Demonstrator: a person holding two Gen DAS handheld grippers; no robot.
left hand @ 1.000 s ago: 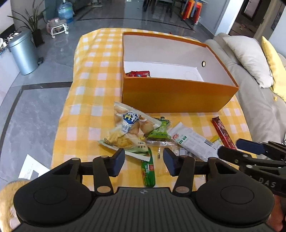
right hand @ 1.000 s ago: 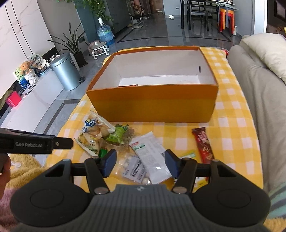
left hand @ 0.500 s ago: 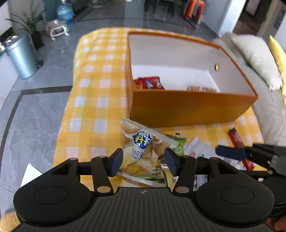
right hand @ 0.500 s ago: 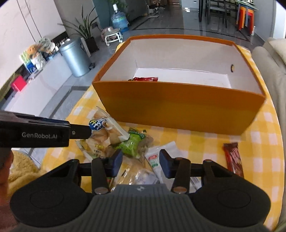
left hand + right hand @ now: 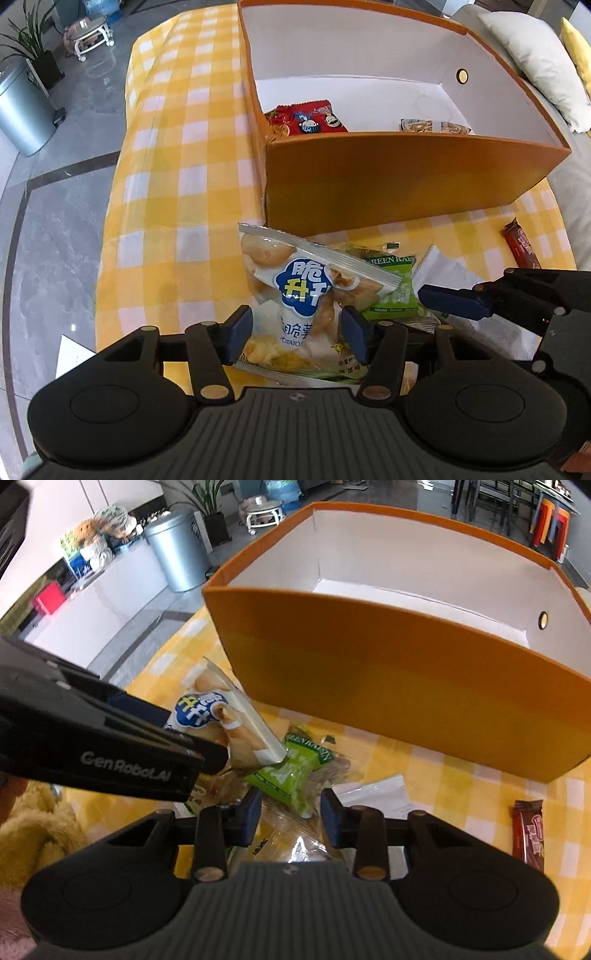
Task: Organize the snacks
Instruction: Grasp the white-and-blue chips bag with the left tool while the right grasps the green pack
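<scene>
A potato chip bag (image 5: 303, 291) lies on the yellow checked cloth (image 5: 177, 206) in front of the orange box (image 5: 406, 184). My left gripper (image 5: 297, 334) stands open over it, one pad on each side of the bag's lower half. A green snack packet (image 5: 288, 771) lies beside the chips and partly under them. My right gripper (image 5: 291, 816) hangs over the green packet's near end and a clear packet (image 5: 291, 845). Its jaws are closing, with the pads still apart from the wrappers. Inside the box lie a red packet (image 5: 310, 118) and small clear packets (image 5: 432, 126).
A white packet (image 5: 376, 794) and a brown chocolate bar (image 5: 530, 840) lie to the right on the cloth. A grey sofa with a cushion (image 5: 535, 62) borders the table's right side. On the floor to the left stand a metal bin (image 5: 18, 110) and a plant.
Both grippers have come down and forward onto the snack pile. The left one now straddles the chip bag and is slightly wider. The right jaws have narrowed over the green packet.
</scene>
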